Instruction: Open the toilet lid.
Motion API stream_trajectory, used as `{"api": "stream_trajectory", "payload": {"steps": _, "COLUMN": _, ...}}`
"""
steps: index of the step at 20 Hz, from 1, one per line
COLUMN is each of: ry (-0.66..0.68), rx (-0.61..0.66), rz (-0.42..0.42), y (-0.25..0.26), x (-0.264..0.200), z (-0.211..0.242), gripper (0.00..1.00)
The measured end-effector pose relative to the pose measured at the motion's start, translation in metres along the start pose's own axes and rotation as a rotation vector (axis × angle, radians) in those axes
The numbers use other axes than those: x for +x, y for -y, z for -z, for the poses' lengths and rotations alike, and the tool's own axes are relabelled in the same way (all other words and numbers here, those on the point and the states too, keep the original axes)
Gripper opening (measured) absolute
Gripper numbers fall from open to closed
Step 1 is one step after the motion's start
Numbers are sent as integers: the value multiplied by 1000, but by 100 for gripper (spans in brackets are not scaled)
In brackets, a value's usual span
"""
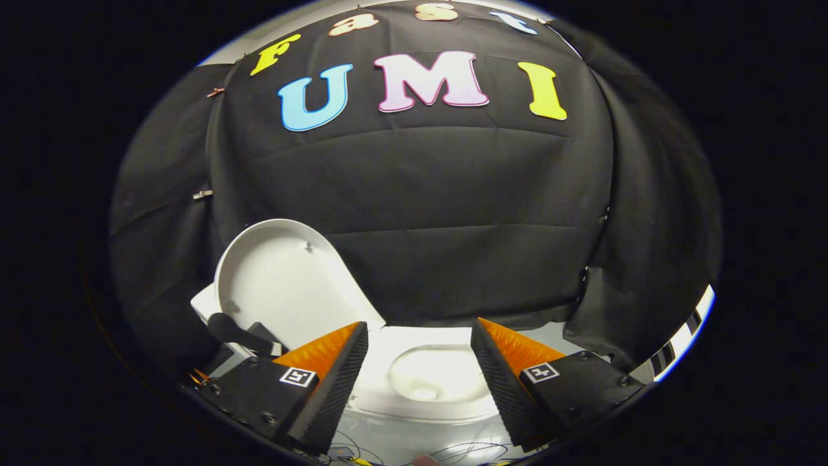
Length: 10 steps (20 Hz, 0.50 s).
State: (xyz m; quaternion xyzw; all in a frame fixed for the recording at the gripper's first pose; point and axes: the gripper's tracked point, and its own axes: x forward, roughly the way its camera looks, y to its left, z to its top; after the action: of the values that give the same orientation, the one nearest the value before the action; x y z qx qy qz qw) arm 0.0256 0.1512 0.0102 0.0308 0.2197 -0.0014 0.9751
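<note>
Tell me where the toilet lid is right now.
In the gripper view the toilet lid stands raised against the black cloth wall, beyond the open tool's left finger, beside the exposed bowl.

The gripper point(419, 330) is showing two wedge-shaped fingers point(336, 369) with ribbed inner faces and finely textured sides, tapering to pointed tips and standing apart with nothing between them. Each finger is sitting on a flat black mounting block fastened with small round screws. Each block is carrying a small square black-and-white marker point(297, 377) near the finger's base.
</note>
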Motion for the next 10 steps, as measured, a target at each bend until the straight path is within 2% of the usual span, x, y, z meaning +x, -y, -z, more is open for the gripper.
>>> {"api": "stream_trajectory", "payload": {"steps": 5, "ry": 60, "rx": 3, "rz": 34, "y": 38, "x": 2, "z": -13, "gripper": 100}}
{"api": "stream_trajectory", "payload": {"steps": 10, "ry": 86, "rx": -16, "rz": 29, "y": 47, "x": -1, "z": -10, "gripper": 100}}
